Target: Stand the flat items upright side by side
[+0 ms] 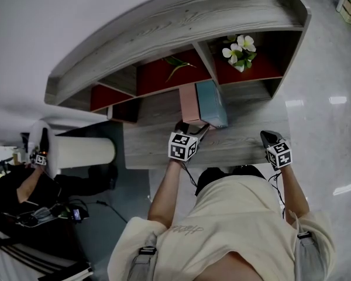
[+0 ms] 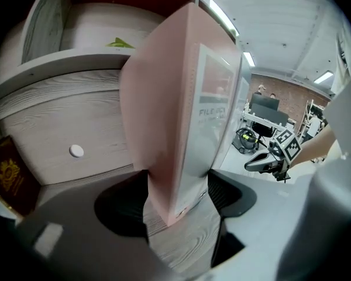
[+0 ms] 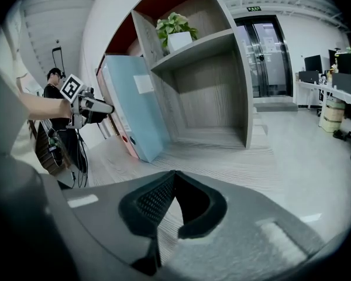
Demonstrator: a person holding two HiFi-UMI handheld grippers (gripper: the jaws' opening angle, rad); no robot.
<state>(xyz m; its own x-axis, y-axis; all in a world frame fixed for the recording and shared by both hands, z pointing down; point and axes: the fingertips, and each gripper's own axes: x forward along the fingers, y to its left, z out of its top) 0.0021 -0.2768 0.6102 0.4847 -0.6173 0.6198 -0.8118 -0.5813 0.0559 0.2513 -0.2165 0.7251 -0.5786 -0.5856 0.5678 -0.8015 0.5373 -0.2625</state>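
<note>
- The pink binder (image 1: 190, 103) (image 2: 169, 116) stands upright on the desk top (image 1: 245, 140), touching the pale blue binder (image 1: 214, 101) (image 3: 137, 107) on its right; both are in front of the shelf unit's middle divider.
- The left gripper (image 1: 190, 127) (image 2: 178, 195) has its jaws closed on the pink binder's lower near corner, one pad on the pink cover and the other on the whitish labelled spine.
- The right gripper (image 1: 268, 138) (image 3: 174, 177) hovers over the desk's right end, well apart from the binders, jaws together with nothing between them.
- Both forearms reach forward from cream sleeves, and both grippers tilt downward.
- The desk and the curved shelf unit (image 1: 181, 16) are grey wood grain with red back panels (the grain runs lengthwise along the desk).
- A plant with white flowers (image 1: 240, 51) sits in the right upper compartment.
- A dark red booklet with a gold crest (image 2: 11, 177) lies at the desk's left.
- The floor (image 1: 324, 98) is pale and glossy.
</note>
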